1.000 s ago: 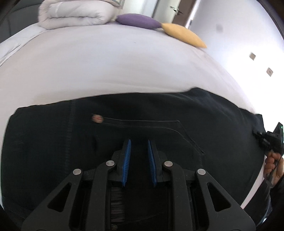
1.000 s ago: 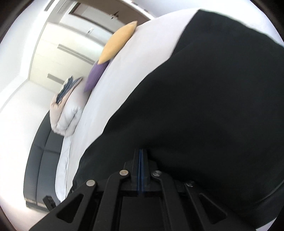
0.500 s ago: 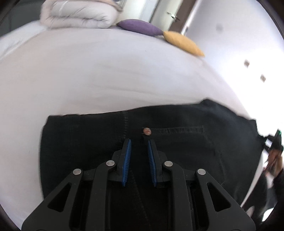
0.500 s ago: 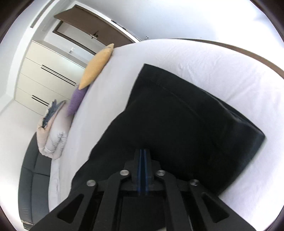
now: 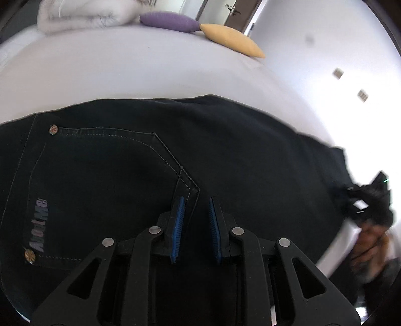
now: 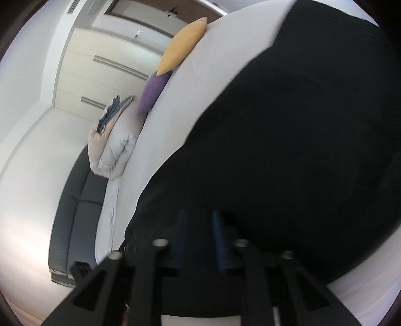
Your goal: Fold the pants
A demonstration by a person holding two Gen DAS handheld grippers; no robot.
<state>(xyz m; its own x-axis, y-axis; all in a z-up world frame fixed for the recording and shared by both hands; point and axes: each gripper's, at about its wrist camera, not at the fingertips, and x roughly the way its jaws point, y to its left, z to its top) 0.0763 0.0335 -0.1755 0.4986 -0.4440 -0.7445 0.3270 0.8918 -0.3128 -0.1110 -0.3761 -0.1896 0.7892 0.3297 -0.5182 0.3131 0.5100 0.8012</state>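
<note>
Black pants (image 5: pixel 225 155) lie folded flat on the white bed (image 5: pixel 125 70), back pocket with rivets and a logo facing up at the left. My left gripper (image 5: pixel 196 203) is open and empty, hovering just over the pocket's pointed corner. In the right wrist view the pants (image 6: pixel 300 140) fill the right side. My right gripper (image 6: pixel 199 219) is open and empty over their near edge; it is blurred. The right gripper and the hand holding it also show in the left wrist view (image 5: pixel 361 205) at the pants' far right end.
A purple pillow (image 5: pixel 170 21) and a yellow pillow (image 5: pixel 233 40) lie at the bed's far edge beside a folded white duvet (image 5: pixel 85 15). A dark sofa (image 6: pixel 80 200) stands beyond the bed. Cupboards (image 6: pixel 105 67) and a door are behind.
My right gripper was shut on the pants and has opened, letting them go. The left gripper has shifted right along the pants, from the rivet to the pocket's corner.
</note>
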